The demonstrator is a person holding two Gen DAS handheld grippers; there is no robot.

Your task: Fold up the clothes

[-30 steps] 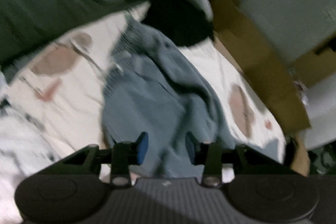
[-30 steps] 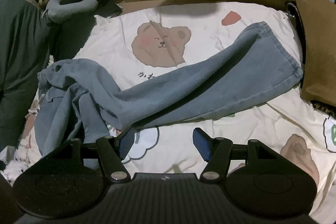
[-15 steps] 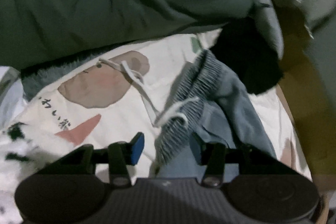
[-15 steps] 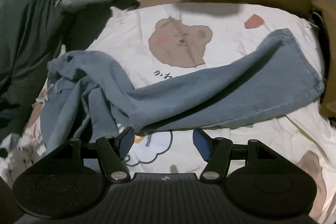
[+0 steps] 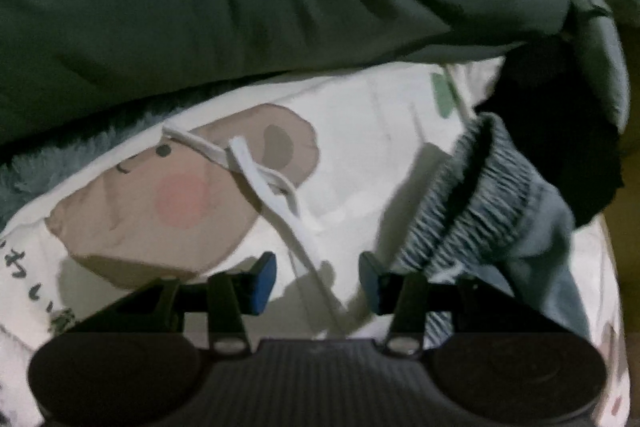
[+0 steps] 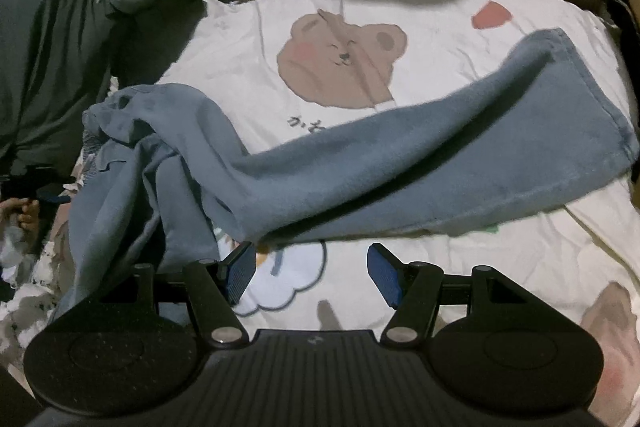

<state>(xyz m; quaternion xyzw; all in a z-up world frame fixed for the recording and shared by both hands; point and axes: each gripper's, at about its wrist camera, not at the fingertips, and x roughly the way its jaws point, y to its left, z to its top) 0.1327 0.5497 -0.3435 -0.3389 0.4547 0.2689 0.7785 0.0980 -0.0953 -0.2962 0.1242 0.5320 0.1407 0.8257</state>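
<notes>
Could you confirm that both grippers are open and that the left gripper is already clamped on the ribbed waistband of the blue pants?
Not quite: the left gripper is open and holds nothing. The left wrist view shows the ribbed waistband of the blue pants just beyond its right-hand finger, with only the white drawstring running between the fingers. The right gripper is indeed open too.

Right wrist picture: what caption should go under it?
Open right claw hovers by crumpled blue pants on a bear-print sheet.
</notes>
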